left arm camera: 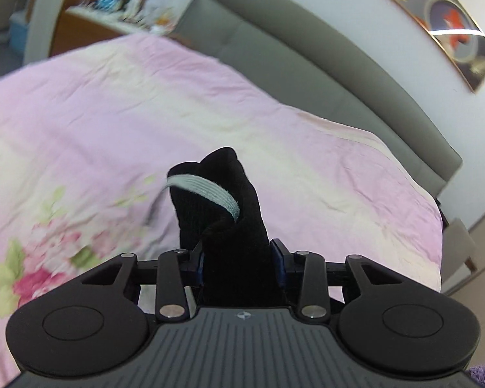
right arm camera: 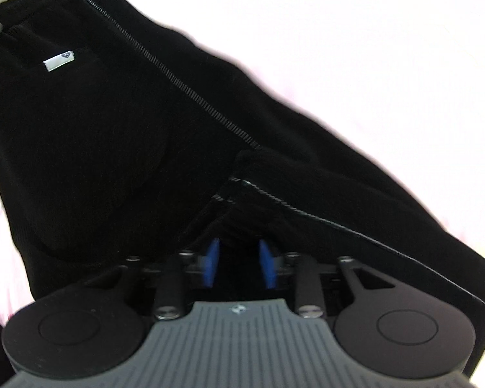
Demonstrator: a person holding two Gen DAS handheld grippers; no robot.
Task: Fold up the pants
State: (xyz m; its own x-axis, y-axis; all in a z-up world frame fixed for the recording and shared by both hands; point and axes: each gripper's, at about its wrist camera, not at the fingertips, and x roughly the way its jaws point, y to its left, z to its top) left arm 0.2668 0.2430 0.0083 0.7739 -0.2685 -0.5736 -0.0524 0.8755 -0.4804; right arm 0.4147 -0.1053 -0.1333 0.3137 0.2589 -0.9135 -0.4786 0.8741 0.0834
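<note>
Left tongs (left arm camera: 241, 263) clamping black pants (left arm camera: 223, 194)

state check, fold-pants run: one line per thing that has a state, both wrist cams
black pants: spread on the bed, partly folded over, one bunch lifted
left gripper: shut on a bunch of black pants fabric with a grey drawstring, held above the bed
right gripper: over the pants, pads apart, grip unclear
pink floral duvet: spread flat, lightly creased

Home bedroom: floral duvet (left arm camera: 113, 123), padded headboard (left arm camera: 307, 64), cluttered dresser (left arm camera: 119, 9).
</note>
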